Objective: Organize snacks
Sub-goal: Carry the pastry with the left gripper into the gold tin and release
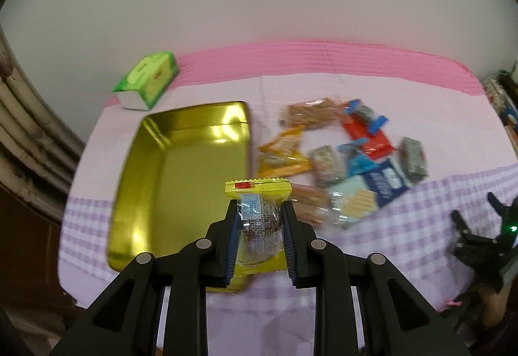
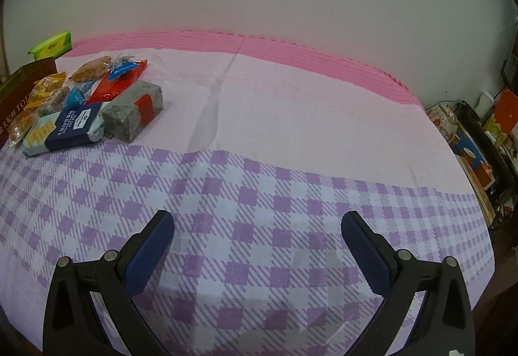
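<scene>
My left gripper (image 1: 260,210) is shut on a yellow-edged clear snack packet (image 1: 259,194) with a brown cake inside, held above the near right corner of an empty gold tin (image 1: 181,161). A pile of snack packets (image 1: 340,155) lies right of the tin: orange, red, blue and grey wrappers and a navy biscuit box (image 1: 385,184). In the right wrist view the same pile (image 2: 90,103) sits at the far left, and my right gripper (image 2: 257,226) stands open over bare checked cloth, holding nothing. That right gripper also shows at the left wrist view's right edge (image 1: 479,220).
A green tissue pack (image 1: 149,80) lies behind the tin by the white wall. The bed has a pink mat (image 2: 291,48) at the back and purple checked cloth (image 2: 259,210) in front. Cluttered boxes (image 2: 479,142) stand off the right edge.
</scene>
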### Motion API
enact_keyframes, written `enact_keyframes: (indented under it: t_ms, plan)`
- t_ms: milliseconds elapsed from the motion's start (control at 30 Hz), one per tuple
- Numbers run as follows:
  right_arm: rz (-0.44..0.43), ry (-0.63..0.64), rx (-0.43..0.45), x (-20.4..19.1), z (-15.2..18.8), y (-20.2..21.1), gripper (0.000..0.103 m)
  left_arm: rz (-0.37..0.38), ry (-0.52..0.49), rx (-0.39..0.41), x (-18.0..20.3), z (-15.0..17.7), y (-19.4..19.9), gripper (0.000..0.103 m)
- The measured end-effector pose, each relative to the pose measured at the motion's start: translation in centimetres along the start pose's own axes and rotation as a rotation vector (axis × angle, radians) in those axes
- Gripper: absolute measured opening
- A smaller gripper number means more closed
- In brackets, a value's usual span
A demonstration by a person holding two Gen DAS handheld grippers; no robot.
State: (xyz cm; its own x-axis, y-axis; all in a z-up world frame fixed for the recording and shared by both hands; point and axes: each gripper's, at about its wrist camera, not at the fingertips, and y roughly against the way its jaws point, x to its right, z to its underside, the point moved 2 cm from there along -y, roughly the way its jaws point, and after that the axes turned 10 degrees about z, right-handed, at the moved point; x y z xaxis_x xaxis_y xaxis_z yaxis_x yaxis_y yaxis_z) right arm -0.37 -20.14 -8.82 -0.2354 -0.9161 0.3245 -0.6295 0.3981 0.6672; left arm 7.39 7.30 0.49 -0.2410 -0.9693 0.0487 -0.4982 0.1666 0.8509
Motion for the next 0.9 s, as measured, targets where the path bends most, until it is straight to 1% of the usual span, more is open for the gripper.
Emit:
enact_keyframes:
  t_ms: [67,167,267,333,400,433,533,600,667,733,900]
  plan:
    - [-0.013,-0.012,-0.009,0.0,0.1,-0.1,0.102,-0.021,-0.005,-0.003,-1.6,-0.5,-0.3,0.025]
    - [-0.040,-0.048,-0.033,0.5,0.0,-0.7,0.102,-0.029,0.010,-0.031,-4.7,-1.5,-1.4,0.025]
    - [-0.035,-0.046,-0.031,0.6,0.0,-0.7,0.102,-0.037,0.029,-0.064,-8.3,-2.7,-2.9,0.025]
    - [-0.024,-0.039,-0.026,0.9,-0.1,-0.7,0.102,-0.059,0.033,-0.081,-10.8,-3.8,-4.1,0.025]
    - [-0.022,-0.035,-0.015,0.9,-0.1,-0.8,0.102,-0.051,0.030,-0.102,-12.3,-4.6,-5.1,0.025]
    - [-0.020,-0.034,-0.014,0.9,-0.1,-0.8,0.102,-0.059,0.041,-0.101,-13.3,-5.2,-5.7,0.025]
    - [-0.016,-0.032,-0.011,0.8,-0.1,-0.7,0.102,-0.046,0.034,-0.122,-14.5,-6.4,-7.4,0.025]
    - [-0.014,-0.030,-0.009,0.4,0.1,-0.5,0.102,-0.071,0.029,-0.132,-14.9,-6.8,-8.8,0.026]
    - [-0.014,-0.030,-0.009,0.5,0.0,-0.5,0.102,-0.075,0.024,-0.152,-15.2,-7.2,-10.2,0.026]
    - [-0.014,-0.030,-0.010,0.1,0.1,-0.2,0.102,-0.095,0.029,-0.169,-15.7,-7.3,-11.6,0.026]
    - [-0.012,-0.029,-0.008,0.3,0.1,-0.4,0.102,-0.128,0.054,-0.189,-16.6,-7.5,-13.8,0.026]
